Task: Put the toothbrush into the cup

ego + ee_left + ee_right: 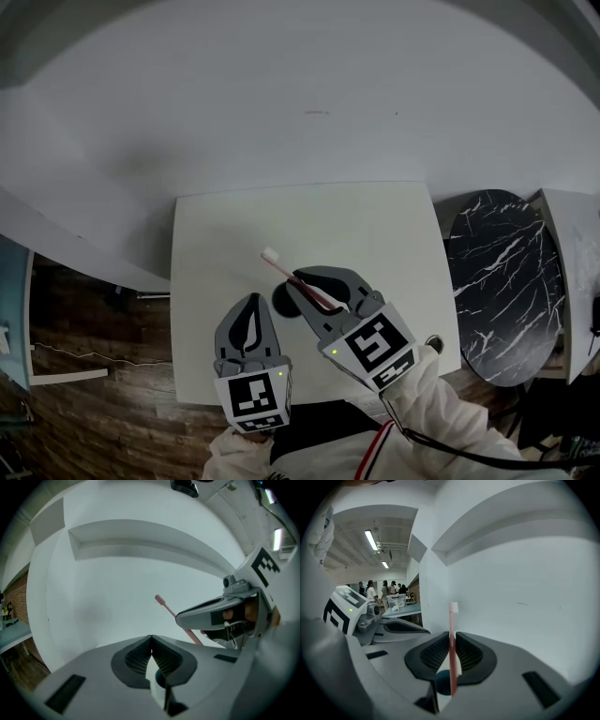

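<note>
R gripper (pixel 453 638) is clamped on the pink toothbrush (pixel 452 620). The handle is pinched btwn the pads, and the bristle end pokes up past the tips at frame centre in its own view. In the head view the brush slants toward upper left over the white table (pixel 375 225). The dark cup (pixel 280 302) sits on the table just below frame centre, btwn the two grippers and partly covered by my R jaw. L gripper (pixel 151 639) has its jaws closed tip to tip w/ nothing in them. I can see the cup rim thru the gap under the tips. A black marble round top (pixel 506 281) is at the right edge, beside the table.
</note>
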Demonstrator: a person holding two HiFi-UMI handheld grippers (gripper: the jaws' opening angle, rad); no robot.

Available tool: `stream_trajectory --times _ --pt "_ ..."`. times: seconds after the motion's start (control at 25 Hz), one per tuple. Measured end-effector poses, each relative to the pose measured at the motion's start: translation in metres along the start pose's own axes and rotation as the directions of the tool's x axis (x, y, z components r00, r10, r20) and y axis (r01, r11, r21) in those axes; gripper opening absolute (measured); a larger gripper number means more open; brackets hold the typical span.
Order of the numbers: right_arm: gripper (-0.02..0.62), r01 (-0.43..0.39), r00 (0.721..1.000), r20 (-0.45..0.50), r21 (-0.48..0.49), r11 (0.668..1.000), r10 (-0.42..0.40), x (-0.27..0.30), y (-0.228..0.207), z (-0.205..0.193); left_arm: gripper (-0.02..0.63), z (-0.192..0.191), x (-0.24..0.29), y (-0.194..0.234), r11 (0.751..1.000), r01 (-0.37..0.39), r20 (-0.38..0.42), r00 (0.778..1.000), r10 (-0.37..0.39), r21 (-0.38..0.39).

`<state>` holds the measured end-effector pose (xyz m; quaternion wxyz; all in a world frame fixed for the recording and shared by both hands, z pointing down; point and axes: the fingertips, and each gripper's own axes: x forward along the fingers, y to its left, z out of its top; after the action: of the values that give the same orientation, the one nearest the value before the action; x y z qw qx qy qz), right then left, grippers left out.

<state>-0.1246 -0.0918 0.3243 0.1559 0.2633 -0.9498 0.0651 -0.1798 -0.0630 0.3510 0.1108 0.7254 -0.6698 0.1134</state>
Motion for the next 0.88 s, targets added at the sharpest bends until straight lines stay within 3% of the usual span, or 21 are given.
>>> stream_trajectory --times 0.2,0.52,0.88 --pt "0.05 0.02 1.0 0.01 0.011 1.0 -0.02 0.011 -0.003 -0.002 0.009 0.001 0.005 0.01 1.0 -0.011 0.008 1.0 0.011 0.003" --pt "0.049 0.115 0.992 0.048 0.067 0.991 -0.118 0.017 -0.022 -0.008 0.009 -0.01 0.018 0.016 1.0 0.004 -0.005 1.0 -0.004 -0.001" --pt "0.049 0.136 0.987 0.072 0.106 0.985 -0.144 0.038 -0.024 -0.026 0.009 -0.029 0.036 0.02 1.0 0.021 -0.029 0.999 -0.021 -0.015"
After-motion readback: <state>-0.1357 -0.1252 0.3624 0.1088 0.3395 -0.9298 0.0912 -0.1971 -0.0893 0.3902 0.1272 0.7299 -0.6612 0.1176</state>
